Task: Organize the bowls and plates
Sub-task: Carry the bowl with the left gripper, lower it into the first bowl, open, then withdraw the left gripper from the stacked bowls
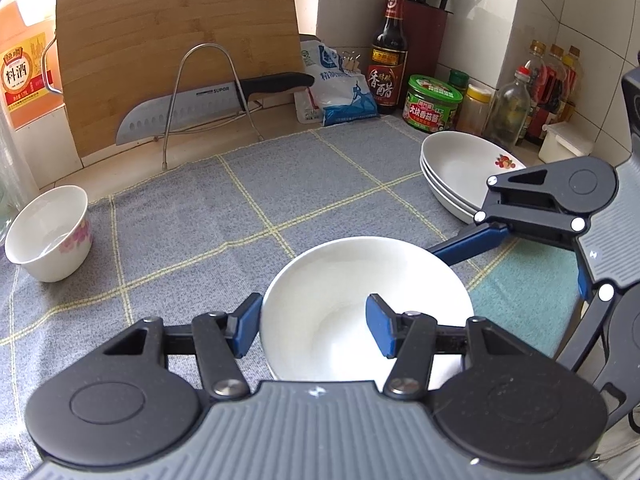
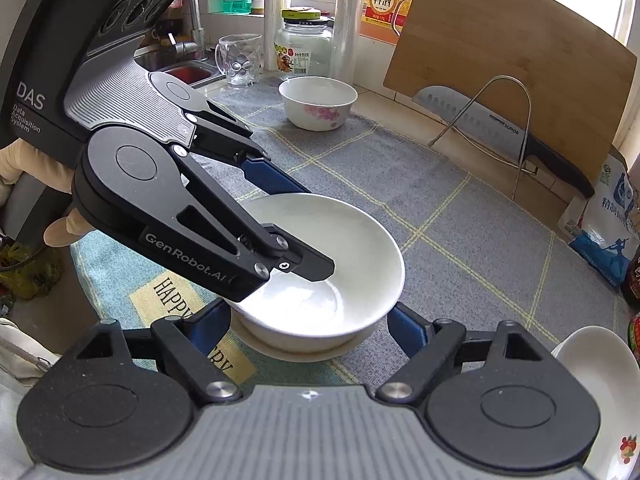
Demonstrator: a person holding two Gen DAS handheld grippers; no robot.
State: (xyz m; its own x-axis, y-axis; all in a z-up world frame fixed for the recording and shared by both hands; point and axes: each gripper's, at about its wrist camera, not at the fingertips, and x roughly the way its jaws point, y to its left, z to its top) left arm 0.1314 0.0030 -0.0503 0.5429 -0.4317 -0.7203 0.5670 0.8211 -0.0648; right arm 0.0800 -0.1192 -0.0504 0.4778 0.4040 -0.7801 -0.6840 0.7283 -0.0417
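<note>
While the white bowl [image 1: 360,304] sits low in the centre of the frame on the grey checked cloth [image 1: 224,216], its near rim is straddled by the left claw [image 1: 312,326], one pad outside the wall and one inside. The jaws are part open around the rim, and whether the pads press on it cannot be told. The right claw [image 2: 308,320] is spread wide at either side of the bowl's foot, with nothing gripped. Such a rim pinch is probably meant for carrying the bowl to the floral bowl [image 1: 50,234] at the left edge, bowls thus being kept apart from the stacked plates [image 1: 460,172] at the right. The worktop [image 1: 276,120] is crowded at the back with a cutting board [image 1: 168,48], a knife [image 1: 208,106] and a vinegar bottle [image 1: 387,56].
</note>
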